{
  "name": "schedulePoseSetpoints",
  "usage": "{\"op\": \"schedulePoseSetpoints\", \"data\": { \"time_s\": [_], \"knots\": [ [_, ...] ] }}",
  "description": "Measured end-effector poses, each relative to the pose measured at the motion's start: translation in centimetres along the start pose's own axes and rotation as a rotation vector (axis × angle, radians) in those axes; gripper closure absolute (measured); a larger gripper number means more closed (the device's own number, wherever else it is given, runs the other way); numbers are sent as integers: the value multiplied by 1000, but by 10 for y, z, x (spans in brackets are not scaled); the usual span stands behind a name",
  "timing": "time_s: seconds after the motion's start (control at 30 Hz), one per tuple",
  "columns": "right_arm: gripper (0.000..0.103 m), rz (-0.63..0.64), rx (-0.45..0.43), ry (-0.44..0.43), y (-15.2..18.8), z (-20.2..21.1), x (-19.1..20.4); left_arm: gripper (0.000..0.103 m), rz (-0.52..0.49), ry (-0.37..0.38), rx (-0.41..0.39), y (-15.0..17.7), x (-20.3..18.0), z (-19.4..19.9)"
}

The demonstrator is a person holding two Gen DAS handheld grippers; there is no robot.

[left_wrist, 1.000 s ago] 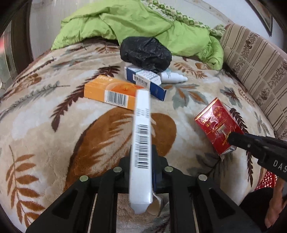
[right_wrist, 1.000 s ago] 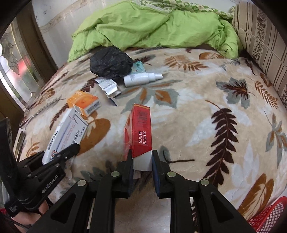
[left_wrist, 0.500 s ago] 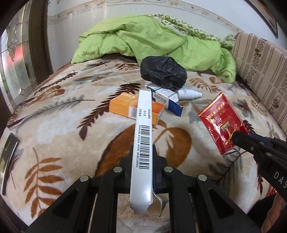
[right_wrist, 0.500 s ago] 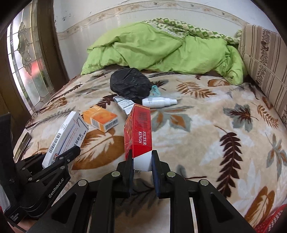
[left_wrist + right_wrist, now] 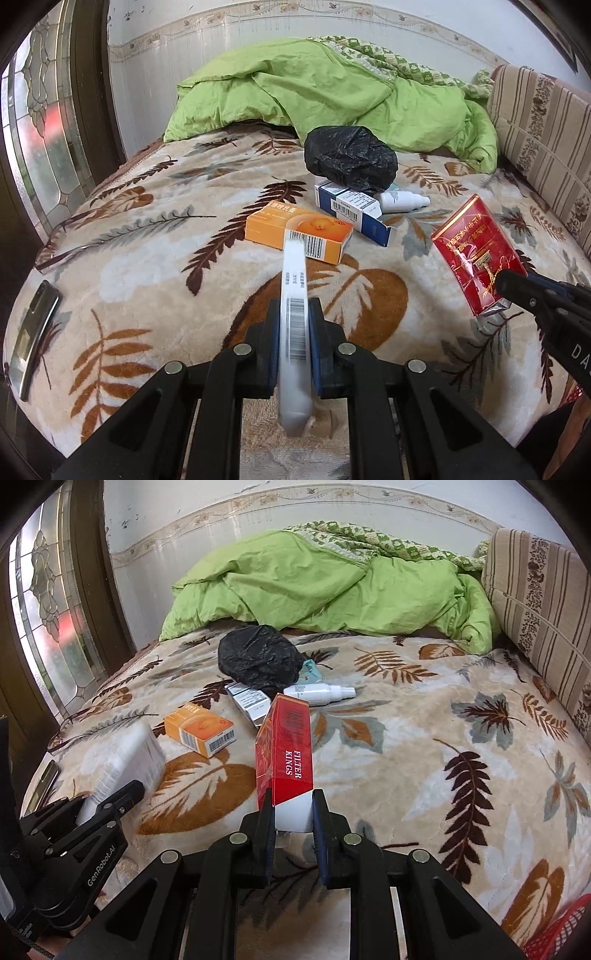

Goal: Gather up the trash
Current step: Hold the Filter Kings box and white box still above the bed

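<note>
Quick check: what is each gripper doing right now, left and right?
Left gripper: shut on the white barcoded box.
Right gripper: shut on the red cigarette pack.

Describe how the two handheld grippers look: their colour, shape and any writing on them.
Both are matte black plastic. The left gripper and the right gripper each have two flat fingers with dark blue pads inside, angular struts behind, and round silver bolt heads. Seen from the side, the left gripper's body reads "GenRobot.AI" in white; the right gripper's shows the white letters "DA", cut off at the edge.

Boxes (image 5: 299,236), a bag (image 5: 351,158) and a bottle (image 5: 319,693) crowd mid-bed; the blanket (image 5: 461,746) right of them lies open.
</note>
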State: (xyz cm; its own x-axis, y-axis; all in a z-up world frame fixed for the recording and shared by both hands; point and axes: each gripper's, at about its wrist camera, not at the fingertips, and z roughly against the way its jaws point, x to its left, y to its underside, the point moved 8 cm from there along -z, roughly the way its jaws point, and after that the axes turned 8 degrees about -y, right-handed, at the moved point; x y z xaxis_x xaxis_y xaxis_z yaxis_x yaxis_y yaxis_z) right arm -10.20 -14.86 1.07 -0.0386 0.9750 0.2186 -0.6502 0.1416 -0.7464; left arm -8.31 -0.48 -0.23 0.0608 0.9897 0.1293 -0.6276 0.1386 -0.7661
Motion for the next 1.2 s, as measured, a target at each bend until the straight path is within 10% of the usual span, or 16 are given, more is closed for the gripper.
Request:
{"op": "schedulePoseSetpoints", "data": {
  "time_s": [0.6,1.2],
  "knots": [
    [84,24,1,-8,0,0,5,90,72,85,190,16,2,-32],
    [84,30,-4,-12,-1,3,7,90,60,-48,20,-1,16,-7]
  ]
}}
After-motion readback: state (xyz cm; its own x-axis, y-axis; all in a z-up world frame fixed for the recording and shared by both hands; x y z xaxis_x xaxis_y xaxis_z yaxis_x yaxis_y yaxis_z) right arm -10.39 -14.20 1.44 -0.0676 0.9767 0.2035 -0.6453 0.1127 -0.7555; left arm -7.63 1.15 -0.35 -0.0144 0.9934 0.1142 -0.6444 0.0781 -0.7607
